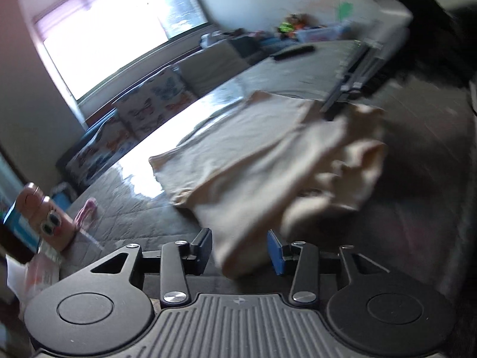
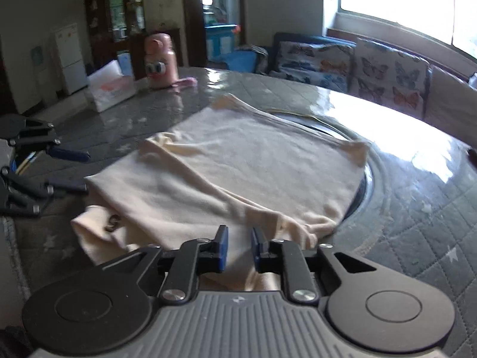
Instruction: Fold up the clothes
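A cream garment (image 2: 238, 161) lies partly folded on the round table, with a sleeve end bunched at its near right corner. My right gripper (image 2: 240, 247) hovers over the garment's near edge; a gap shows between its blue pads, with cloth under it. In the left wrist view the garment (image 1: 253, 137) runs from the table down between the wide-apart fingers of my left gripper (image 1: 238, 250), and its right part is blurred. From the right wrist view, the left gripper (image 2: 83, 171) sits open at the garment's left edge. The right gripper (image 1: 334, 104) shows as a dark blur beyond the cloth.
The table (image 2: 417, 208) has a grey quilted cover under glossy film and a round inset in the middle. A pink bottle with eyes (image 2: 161, 59) and a white packet (image 2: 110, 89) stand at the far left. A sofa with butterfly cushions (image 2: 357, 65) runs behind.
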